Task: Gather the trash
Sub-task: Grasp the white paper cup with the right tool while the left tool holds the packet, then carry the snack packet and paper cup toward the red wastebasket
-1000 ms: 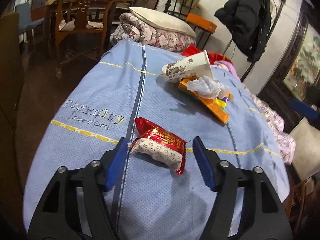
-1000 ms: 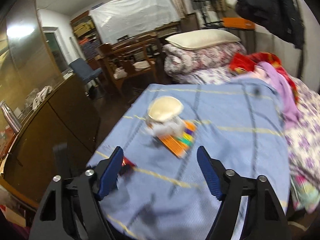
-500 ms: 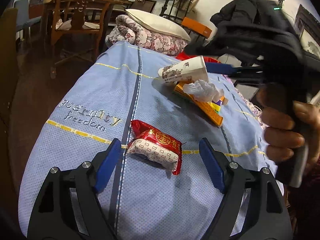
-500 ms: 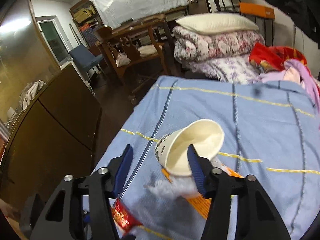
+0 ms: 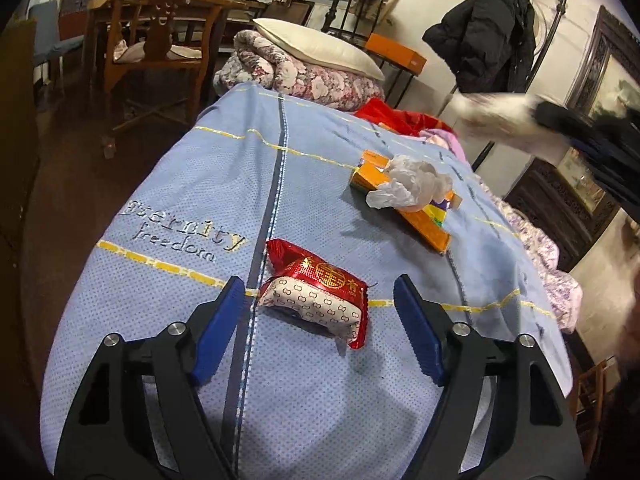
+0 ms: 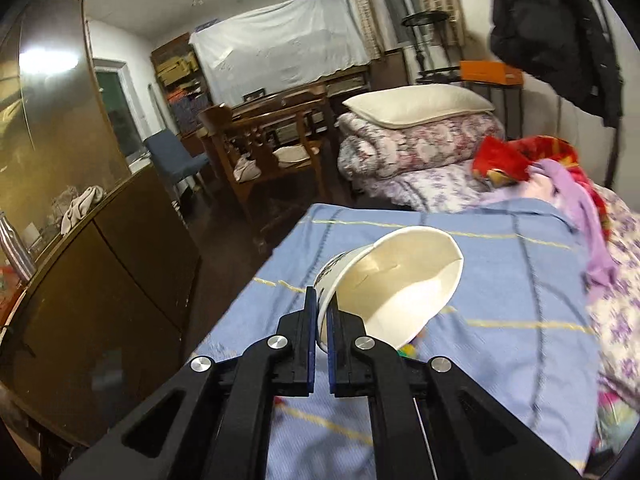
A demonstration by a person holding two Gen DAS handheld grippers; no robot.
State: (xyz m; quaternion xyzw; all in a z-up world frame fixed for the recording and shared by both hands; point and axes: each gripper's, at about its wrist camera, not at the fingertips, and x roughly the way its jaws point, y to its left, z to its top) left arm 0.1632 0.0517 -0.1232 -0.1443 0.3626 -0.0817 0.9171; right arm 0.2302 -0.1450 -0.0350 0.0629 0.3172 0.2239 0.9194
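Note:
A red and white snack packet point(image 5: 316, 300) lies on the blue bedspread point(image 5: 200, 168), between the blue pads of my left gripper point(image 5: 318, 282). Its jaws are closing, with gaps still on both sides of the packet. Farther back, a crumpled white tissue point(image 5: 412, 184) rests on a flat orange box point(image 5: 424, 224). My right gripper point(image 6: 321, 300) is shut on the wall of a white paper cup point(image 6: 400, 280), held tilted above the bed with its mouth facing the camera. In the left wrist view the cup point(image 5: 496, 120) is a blur at upper right.
A wooden armchair point(image 5: 156, 40) stands past the bed's far left. Folded floral quilts with a pillow point(image 5: 312, 76) sit at the bed's end. Red and purple clothes point(image 6: 540, 168) lie on the right side. A dark cabinet point(image 6: 100, 280) runs along the left. A black coat point(image 5: 488, 40) hangs on the wall.
My right gripper came in around the paper cup, shut on its wall and lifted it off the orange box, up and to the right. The left gripper stayed around the packet.

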